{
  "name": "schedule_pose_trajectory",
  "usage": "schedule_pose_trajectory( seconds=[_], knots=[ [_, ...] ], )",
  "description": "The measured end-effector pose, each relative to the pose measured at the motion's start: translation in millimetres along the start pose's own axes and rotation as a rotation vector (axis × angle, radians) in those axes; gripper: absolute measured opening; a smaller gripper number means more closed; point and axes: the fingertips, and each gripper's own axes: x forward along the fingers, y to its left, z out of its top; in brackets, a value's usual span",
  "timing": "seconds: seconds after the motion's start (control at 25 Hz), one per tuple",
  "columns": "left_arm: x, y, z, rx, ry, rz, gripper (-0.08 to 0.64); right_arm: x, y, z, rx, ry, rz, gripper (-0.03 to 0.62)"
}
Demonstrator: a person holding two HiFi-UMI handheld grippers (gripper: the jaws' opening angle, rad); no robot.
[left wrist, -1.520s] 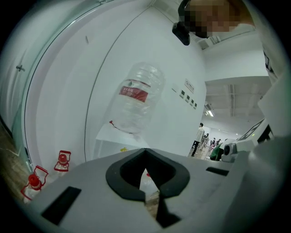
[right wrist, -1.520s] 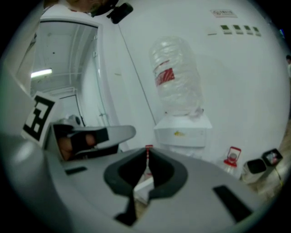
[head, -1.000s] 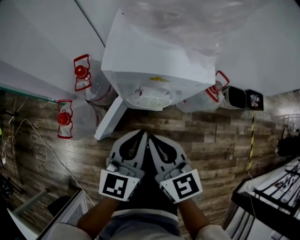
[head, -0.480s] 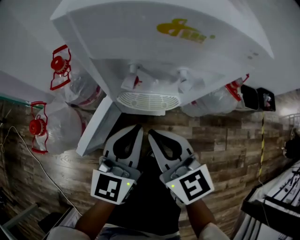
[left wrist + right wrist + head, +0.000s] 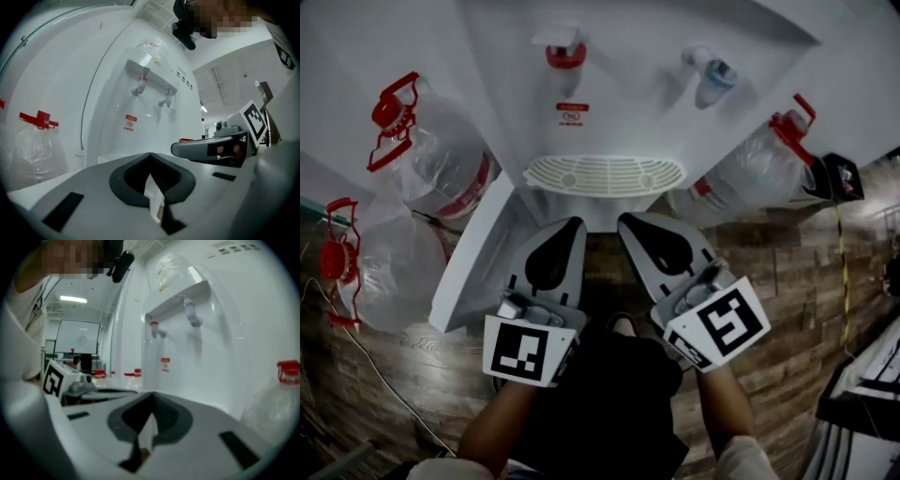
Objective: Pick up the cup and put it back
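My left tongs (image 5: 570,227) and right tongs (image 5: 628,223), low in the middle of the frame, are both pressed shut and hold nothing. No cup shows in any view, so I judge the task is not yet begun. A white water dispenser (image 5: 619,94) fills the top, its drip tray (image 5: 605,174) at centre, water bottles (image 5: 441,159) at left, and wood-plank floor (image 5: 787,272) at right.

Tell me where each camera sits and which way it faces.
Head view: on the person's head, facing steeply down at the water dispenser and wooden floor; forearms, left gripper and right gripper show.
Left gripper view: on the left gripper, facing the dispenser along its shut jaws; right gripper shows beside.
Right gripper view: on the right gripper, likewise over shut jaws; left gripper shows.
Shared: all see the red tap.
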Motion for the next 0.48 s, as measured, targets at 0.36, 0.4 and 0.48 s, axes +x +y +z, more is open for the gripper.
schedule_pose_trajectory(
  seconds=[0.36, 0.4, 0.48],
  knots=[
    [18.3, 8.8, -78.8, 0.007, 0.006, 0.113, 0.008, 4.9, 2.4, -60.0, -0.051, -0.024, -0.088, 0.023],
    [22.2, 12.0, -88.6, -0.005, 0.002, 0.136, 0.008, 5.4, 1.6, -63.6, -0.053, -0.038, -0.104, 0.023],
    [26.1, 18.7, -109.5, -0.014, 0.005, 0.190, 0.008, 5.0, 3.3, -70.3, -0.049, -0.066, -0.137, 0.023]
  ],
)
